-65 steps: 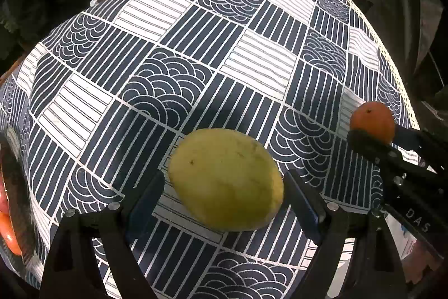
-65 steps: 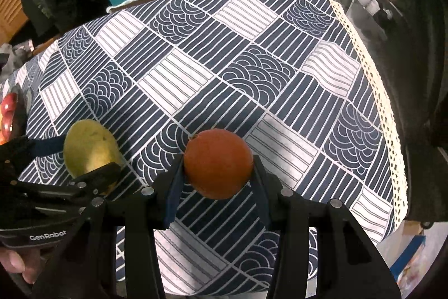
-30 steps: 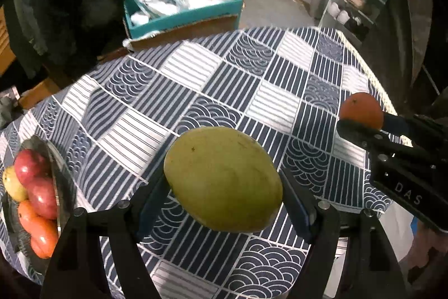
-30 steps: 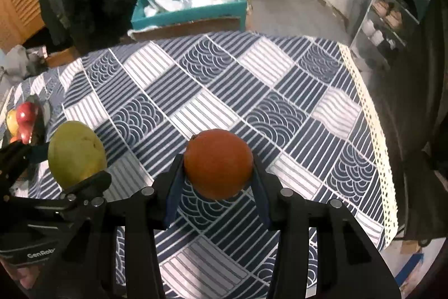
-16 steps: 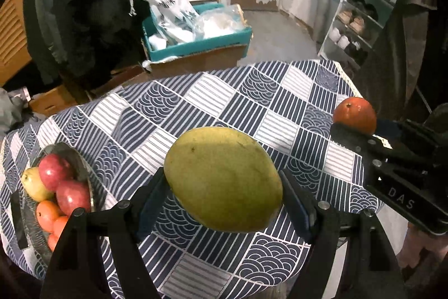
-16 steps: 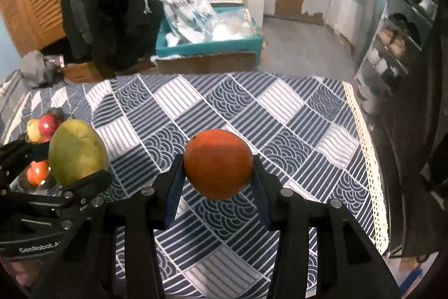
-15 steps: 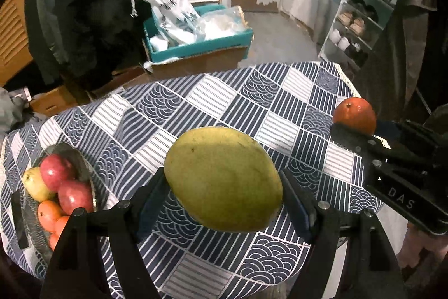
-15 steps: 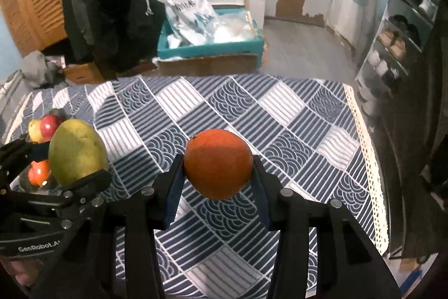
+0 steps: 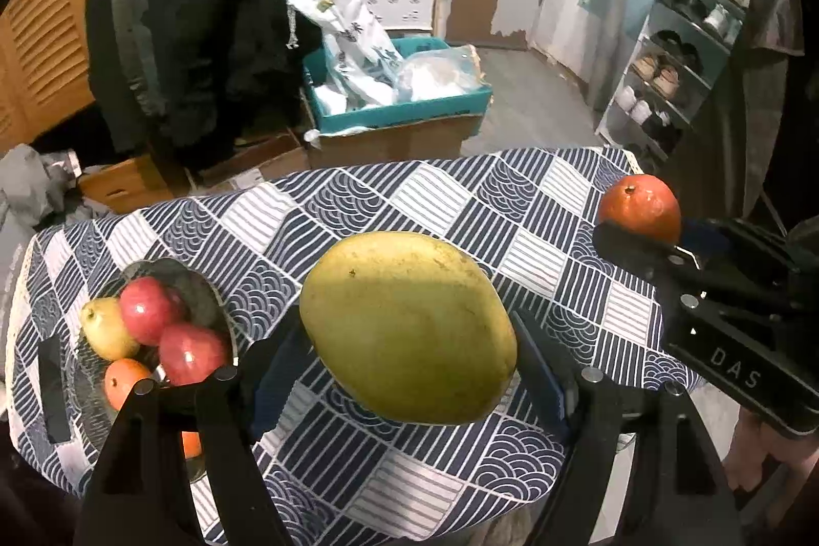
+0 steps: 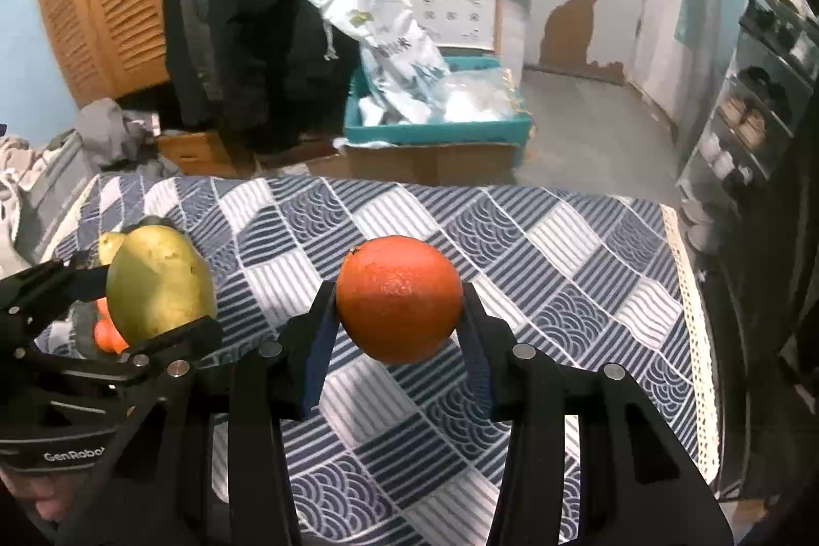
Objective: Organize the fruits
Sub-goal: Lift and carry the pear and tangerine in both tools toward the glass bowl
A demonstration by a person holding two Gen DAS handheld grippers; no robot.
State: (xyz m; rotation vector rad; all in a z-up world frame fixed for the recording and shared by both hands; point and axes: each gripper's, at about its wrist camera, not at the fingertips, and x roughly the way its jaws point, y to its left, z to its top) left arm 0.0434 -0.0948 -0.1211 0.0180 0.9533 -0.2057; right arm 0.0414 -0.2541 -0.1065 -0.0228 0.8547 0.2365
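Only two printed words can be read with confidence. In the left wrist view, the black body of the right gripper (image 9: 640, 234) carries the white letters "DAS" on its side, near the lower right of the picture. In the right wrist view, the black body of the left gripper (image 10: 148, 290) carries the white word "GenRobo", and the picture edge and the gripper frame cut off its end. The white plastic bag (image 10: 389, 44) that stands in the teal box (image 10: 435, 131) behind the table has dark printed characters on its front, but they are too small and blurred to read in either view.
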